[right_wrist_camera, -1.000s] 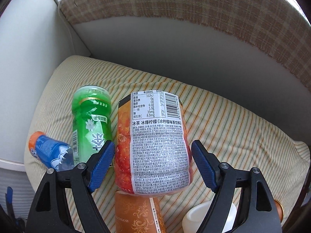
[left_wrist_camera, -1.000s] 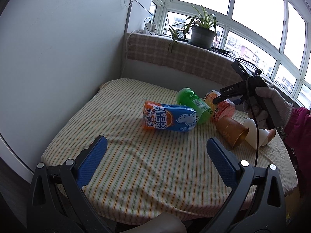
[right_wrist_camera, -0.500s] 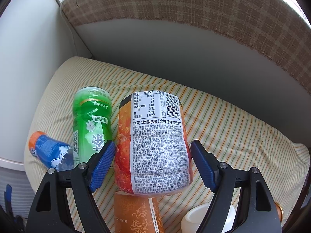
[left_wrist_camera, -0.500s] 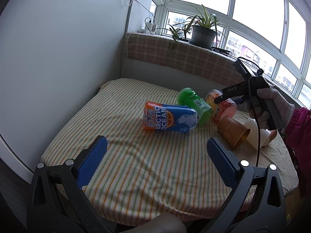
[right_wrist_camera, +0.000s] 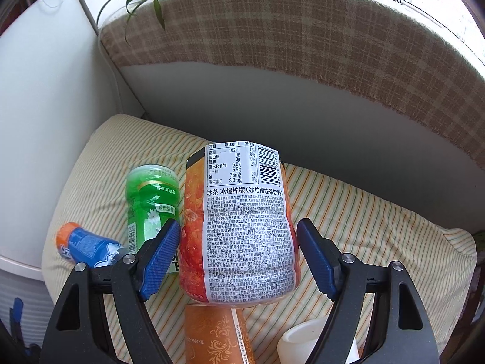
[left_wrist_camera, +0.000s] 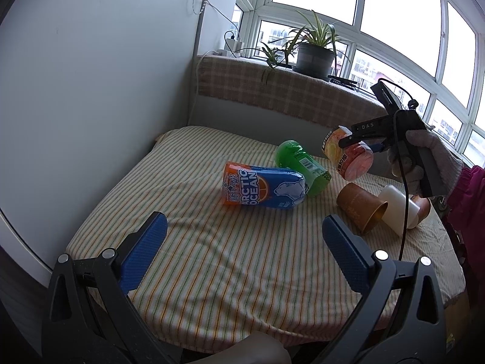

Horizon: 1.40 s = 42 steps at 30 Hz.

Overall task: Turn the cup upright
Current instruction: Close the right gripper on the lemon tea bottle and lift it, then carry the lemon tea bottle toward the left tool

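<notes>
A: Nearest in the left wrist view, the left gripper (left_wrist_camera: 242, 242) fills the bottom of the frame, its 2 blue pads spread wide over the striped tablecloth (left_wrist_camera: 230, 273), holding nothing.

B: And the cup?

A: The orange-red plastic cup with the printed white label (right_wrist_camera: 239, 227) sits centre frame in the right wrist view, between the pads of the right gripper (right_wrist_camera: 239, 254). Its long axis points away from the claw, the closed base nearest the camera. In the left view, at right of frame, it (left_wrist_camera: 348, 157) looks lifted off the cloth and tilted.

B: Clamped?

A: The left pad touches it; the right pad shows a sliver of gap, so I cannot tell. The right hand is plainly the nearer.

B: Hidden?

A: Its far end. Below it, a brown paper cup (right_wrist_camera: 218, 336) and a white cup (right_wrist_camera: 306, 345) are cut off.
</notes>
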Available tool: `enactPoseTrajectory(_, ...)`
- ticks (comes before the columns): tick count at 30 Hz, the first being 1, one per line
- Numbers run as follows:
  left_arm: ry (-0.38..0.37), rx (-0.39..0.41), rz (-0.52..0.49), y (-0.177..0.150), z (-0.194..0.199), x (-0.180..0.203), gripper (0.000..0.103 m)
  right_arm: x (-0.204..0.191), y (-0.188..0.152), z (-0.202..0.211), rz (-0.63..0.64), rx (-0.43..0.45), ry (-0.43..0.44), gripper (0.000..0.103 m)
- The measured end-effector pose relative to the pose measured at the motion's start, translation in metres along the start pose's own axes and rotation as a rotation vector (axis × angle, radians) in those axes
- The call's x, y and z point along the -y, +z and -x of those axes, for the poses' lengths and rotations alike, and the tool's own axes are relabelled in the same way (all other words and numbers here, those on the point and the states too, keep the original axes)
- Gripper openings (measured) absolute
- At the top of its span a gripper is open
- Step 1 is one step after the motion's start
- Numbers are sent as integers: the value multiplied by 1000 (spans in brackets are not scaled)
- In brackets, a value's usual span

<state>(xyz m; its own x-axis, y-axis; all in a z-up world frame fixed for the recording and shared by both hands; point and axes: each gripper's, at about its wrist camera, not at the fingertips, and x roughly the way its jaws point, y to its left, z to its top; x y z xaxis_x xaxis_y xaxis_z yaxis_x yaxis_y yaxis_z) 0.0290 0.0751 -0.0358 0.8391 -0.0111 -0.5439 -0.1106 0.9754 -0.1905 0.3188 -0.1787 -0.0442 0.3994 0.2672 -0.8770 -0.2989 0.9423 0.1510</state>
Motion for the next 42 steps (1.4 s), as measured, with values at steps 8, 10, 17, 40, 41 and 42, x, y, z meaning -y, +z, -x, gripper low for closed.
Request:
enactPoseTrajectory(8, -10, 17, 2, 3, 7, 2, 103, -7, -19, 70, -33, 118, 99, 79)
enactPoseTrajectory(10, -15, 20, 0, 3, 8, 4, 103, -13, -32, 86, -33, 142, 127, 79)
enactPoseTrajectory(17, -27, 31, -3, 3, 11, 9, 103, -26, -90, 117, -67, 174, 219, 79)
enactPoseTrajectory(40, -128, -28, 4, -10, 12, 29, 103, -29, -221, 70, -481, 92, 414, 79)
enactPoseTrajectory(41, -133, -30, 5, -10, 12, 30, 103, -29, -222, 68, -490, 91, 405, 79)
enactPoseTrajectory(42, -135, -32, 5, -10, 12, 31, 103, -29, -224, 65, -495, 89, 397, 79)
